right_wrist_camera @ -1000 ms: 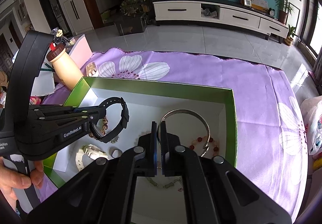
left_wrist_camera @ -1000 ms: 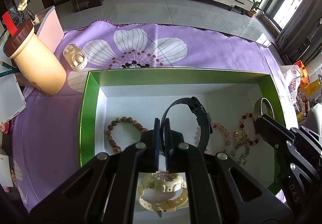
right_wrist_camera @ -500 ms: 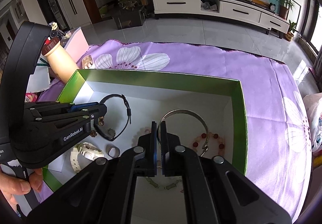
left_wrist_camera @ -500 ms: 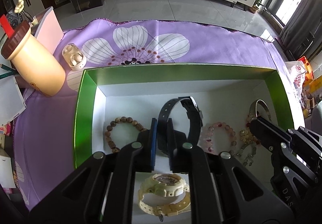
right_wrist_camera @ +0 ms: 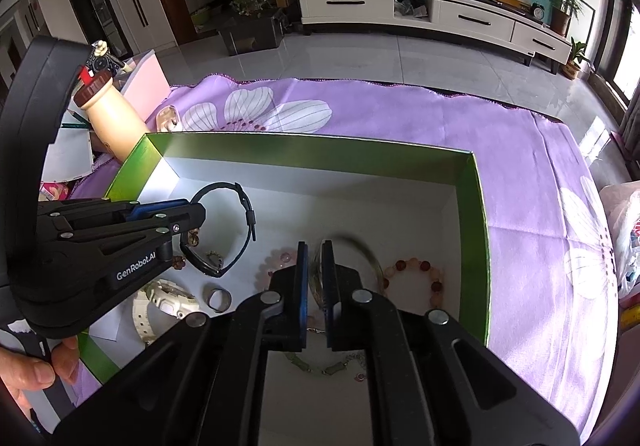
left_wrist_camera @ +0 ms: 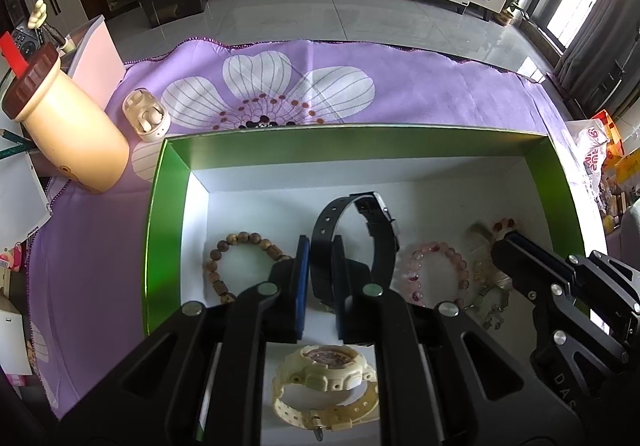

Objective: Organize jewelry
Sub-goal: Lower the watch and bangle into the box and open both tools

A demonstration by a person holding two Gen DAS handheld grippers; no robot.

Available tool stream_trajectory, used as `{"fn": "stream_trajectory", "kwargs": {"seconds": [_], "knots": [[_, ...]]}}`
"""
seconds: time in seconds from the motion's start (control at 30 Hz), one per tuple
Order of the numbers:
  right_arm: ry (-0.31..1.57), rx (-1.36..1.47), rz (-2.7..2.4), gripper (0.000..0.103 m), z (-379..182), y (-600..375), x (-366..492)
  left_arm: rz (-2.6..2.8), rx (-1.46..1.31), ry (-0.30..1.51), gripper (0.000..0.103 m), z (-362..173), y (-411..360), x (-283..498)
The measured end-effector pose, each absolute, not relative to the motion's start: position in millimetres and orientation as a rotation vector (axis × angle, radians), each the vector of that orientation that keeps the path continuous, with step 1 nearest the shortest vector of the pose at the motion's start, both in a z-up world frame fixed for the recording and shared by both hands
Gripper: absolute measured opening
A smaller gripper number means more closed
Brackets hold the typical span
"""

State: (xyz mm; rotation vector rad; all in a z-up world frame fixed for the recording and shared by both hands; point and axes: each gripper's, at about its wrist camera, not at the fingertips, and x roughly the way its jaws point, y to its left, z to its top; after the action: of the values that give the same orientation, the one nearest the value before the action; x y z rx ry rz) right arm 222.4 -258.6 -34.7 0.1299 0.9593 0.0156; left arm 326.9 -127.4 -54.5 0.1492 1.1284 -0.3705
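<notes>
A green box [left_wrist_camera: 158, 205] with a white floor holds the jewelry. My left gripper [left_wrist_camera: 320, 250] stands open around the black watch [left_wrist_camera: 360, 234], which rests on the box floor; the strap sits loose between the fingers. A wooden bead bracelet [left_wrist_camera: 236, 246], a pink bead bracelet [left_wrist_camera: 436, 258] and a cream watch [left_wrist_camera: 324, 378] lie around it. My right gripper [right_wrist_camera: 315, 258] has opened slightly around the silver bangle [right_wrist_camera: 360, 246], which is blurred and tilting. A red bead bracelet [right_wrist_camera: 416, 274] and a ring [right_wrist_camera: 217, 300] lie nearby.
The box sits on a purple flowered cloth [left_wrist_camera: 320, 85]. A cream bottle with a brown cap [left_wrist_camera: 68, 133], an earbud case [left_wrist_camera: 146, 117] and papers stand at the left. A green-stone chain [right_wrist_camera: 316, 366] lies under my right gripper.
My left gripper lowered the black watch to the box floor and opened. My right gripper lowered the bangle and opened slightly; the bangle is tipping.
</notes>
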Motion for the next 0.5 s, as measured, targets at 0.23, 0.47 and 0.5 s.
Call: {"fn": "stream_trajectory", "kwargs": {"seconds": [0.23, 0.47, 0.5], "knots": [[0.955, 0.124, 0.021, 0.006, -33, -257, 221, -0.37, 0.169, 1.116, 0.011, -51, -130, 324], [0.954, 0.132, 0.017, 0.006, -31, -259, 215, -0.368, 0.192, 1.083, 0.018, -41, -130, 317], [0.952, 0.136, 0.016, 0.006, -29, -260, 212, -0.367, 0.195, 1.077, 0.019, -39, -130, 315]]}}
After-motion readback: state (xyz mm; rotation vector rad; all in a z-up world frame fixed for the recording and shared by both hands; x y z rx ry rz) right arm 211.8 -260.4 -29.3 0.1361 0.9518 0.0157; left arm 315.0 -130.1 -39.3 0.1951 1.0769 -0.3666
